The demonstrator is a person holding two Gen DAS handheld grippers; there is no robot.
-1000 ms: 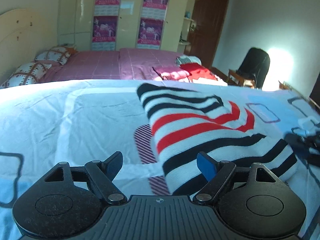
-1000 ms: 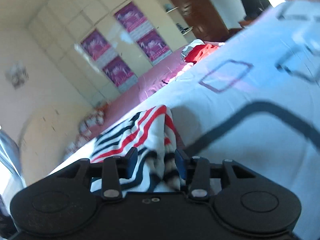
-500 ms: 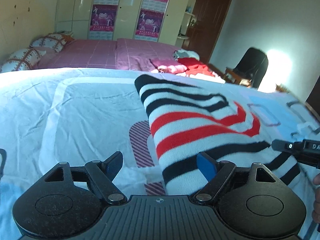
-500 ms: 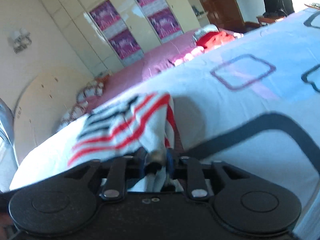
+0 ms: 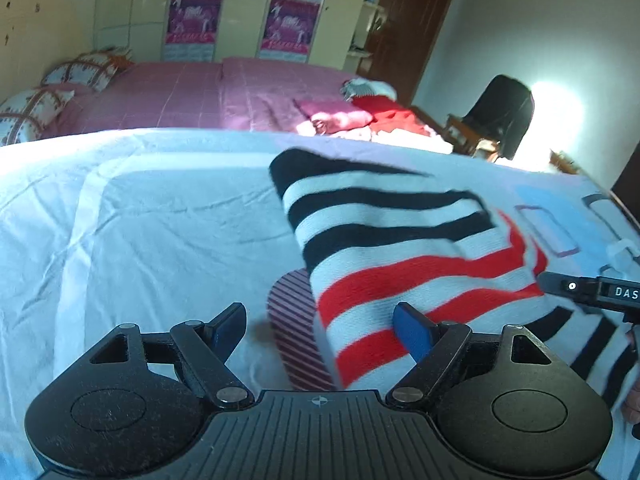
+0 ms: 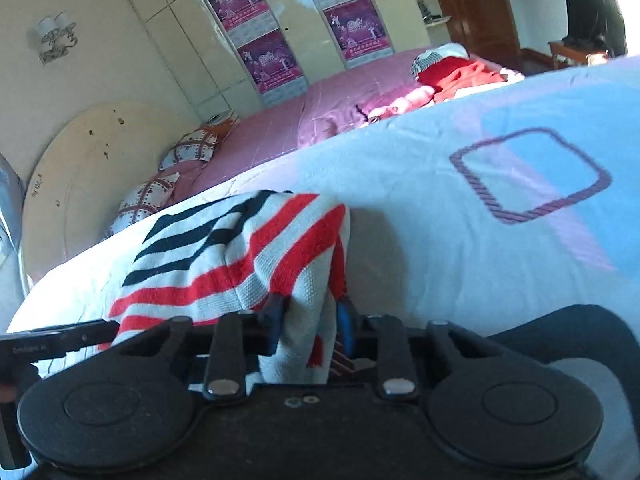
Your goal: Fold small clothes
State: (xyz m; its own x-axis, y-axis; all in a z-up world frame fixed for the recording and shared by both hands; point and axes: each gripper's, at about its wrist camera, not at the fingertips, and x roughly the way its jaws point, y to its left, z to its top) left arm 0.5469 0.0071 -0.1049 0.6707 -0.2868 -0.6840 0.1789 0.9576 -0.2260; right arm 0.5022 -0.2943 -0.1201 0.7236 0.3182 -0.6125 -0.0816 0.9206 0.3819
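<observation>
A striped knit garment (image 5: 392, 256), white with black and red bands, lies partly folded on the light blue bedsheet (image 5: 160, 220). My left gripper (image 5: 320, 328) is open, with the garment's near left edge between its fingers. My right gripper (image 6: 310, 322) is shut on the garment (image 6: 248, 256), pinching its near edge and holding it a little above the sheet. The right gripper's body shows at the right edge of the left wrist view (image 5: 592, 292).
Behind the blue sheet is a pink bed (image 5: 192, 92) with patterned pillows (image 5: 32, 108) and a pile of red and pink clothes (image 5: 360, 116). A chair with a dark garment (image 5: 504, 116) stands at the right. Wardrobes with posters (image 6: 256, 28) line the far wall.
My right gripper has closed on the garment's edge and lifted it. My left gripper has moved in toward the garment's left edge, still open.
</observation>
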